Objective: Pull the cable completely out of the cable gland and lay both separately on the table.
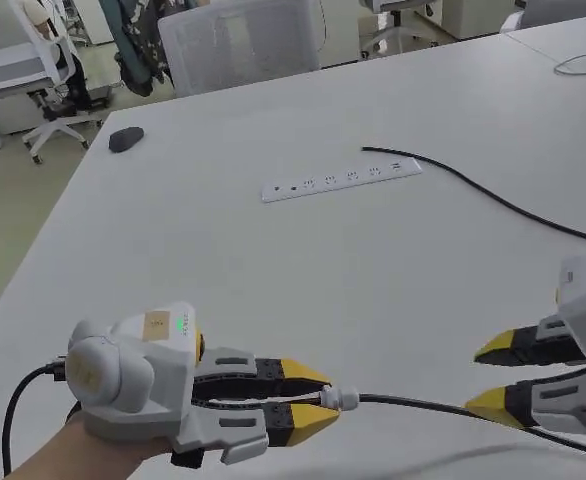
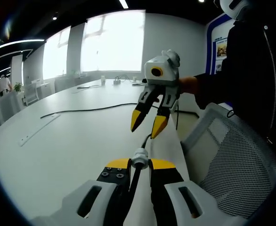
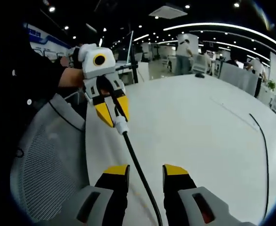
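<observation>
L gripper (image 1: 325, 398) closed on white cable gland (image 1: 341, 400), gland pinched btwn the yellow tips and held just above the table (image 1: 273, 270) by its near edge. Black cable (image 1: 423, 405) still seated in gland, runs out of it to the R, passing btwn the jaws of R gripper (image 1: 478, 377). R gripper open, jaws apart w/ cable in the gap, not clamped. Left gripper view: gland (image 2: 139, 157) at own tips, R gripper (image 2: 145, 131) facing it, tips spread. Right gripper view: cable (image 3: 135, 165) runs up the middle to gland (image 3: 120, 125) in L gripper (image 3: 115, 120). Power strip (image 1: 341, 180) mid-table; mouse (image 1: 125, 138) nr far-left edge.
</observation>
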### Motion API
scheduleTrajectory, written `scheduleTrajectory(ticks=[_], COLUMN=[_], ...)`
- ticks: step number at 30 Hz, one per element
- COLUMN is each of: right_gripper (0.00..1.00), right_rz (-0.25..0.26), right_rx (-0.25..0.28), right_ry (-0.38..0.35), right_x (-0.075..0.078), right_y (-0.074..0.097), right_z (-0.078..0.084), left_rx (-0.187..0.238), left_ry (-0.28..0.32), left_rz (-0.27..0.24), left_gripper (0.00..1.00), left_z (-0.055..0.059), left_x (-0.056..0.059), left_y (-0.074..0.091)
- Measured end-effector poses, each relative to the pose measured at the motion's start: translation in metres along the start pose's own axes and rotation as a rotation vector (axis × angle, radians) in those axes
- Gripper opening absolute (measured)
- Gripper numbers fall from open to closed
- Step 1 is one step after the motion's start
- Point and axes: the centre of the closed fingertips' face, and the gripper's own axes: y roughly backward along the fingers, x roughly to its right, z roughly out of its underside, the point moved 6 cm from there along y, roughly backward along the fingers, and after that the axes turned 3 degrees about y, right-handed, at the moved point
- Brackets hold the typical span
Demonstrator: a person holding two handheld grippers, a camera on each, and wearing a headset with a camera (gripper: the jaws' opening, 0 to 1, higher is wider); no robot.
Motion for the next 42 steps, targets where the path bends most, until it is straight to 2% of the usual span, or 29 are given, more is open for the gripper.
scheduleTrajectory(ticks=[3,6,8,12,14,18,24,28,31,42], right_gripper=[0.23,0.21,0.16,0.06,0.01,0.00,0.00,0.00,0.00,0.00], right_rz=[-0.021,-0.053,-0.067,-0.068,-0.087,-0.092,-0.054,-0.012,0.031,0.078], right_rx=[-0.019,-0.003,-0.023,-0.035,-0.038,-0.039,-0.083,-0.109,-0.154,-0.212], right_ry=[0.061,0.073,0.139,0.166,0.164,0.167,0.178,0.172,0.189,0.158], right_x=[-0.007,-0.013,-0.016,-0.019,-0.021,-0.023,-0.019,-0.012,-0.004,0.011], right_y=[-0.015,-0.024,-0.031,-0.035,-0.035,-0.034,-0.028,-0.021,-0.014,0.003], right_z=[-0.006,-0.015,-0.020,-0.023,-0.023,-0.023,-0.014,-0.005,0.007,0.033], left_rx=[-0.011,-0.015,-0.012,-0.010,-0.008,0.002,0.004,0.007,0.010,0.006], left_ry=[-0.008,-0.009,-0.009,-0.010,-0.009,-0.002,0.002,0.010,0.015,0.030], left_rz=[0.002,0.007,0.006,0.008,0.004,0.006,-0.005,-0.028,-0.040,-0.063], left_gripper=[0.15,0.15,0.15,0.15,0.15,0.15,0.15,0.15,0.15,0.15], left_z=[0.001,0.002,0.001,0.001,0.001,0.001,0.002,0.003,0.004,0.010], left_x=[0.000,0.001,0.002,0.003,0.002,0.004,0.004,0.000,-0.003,-0.006], left_y=[0.000,0.001,0.001,0.002,0.003,0.004,0.008,0.017,0.022,0.030])
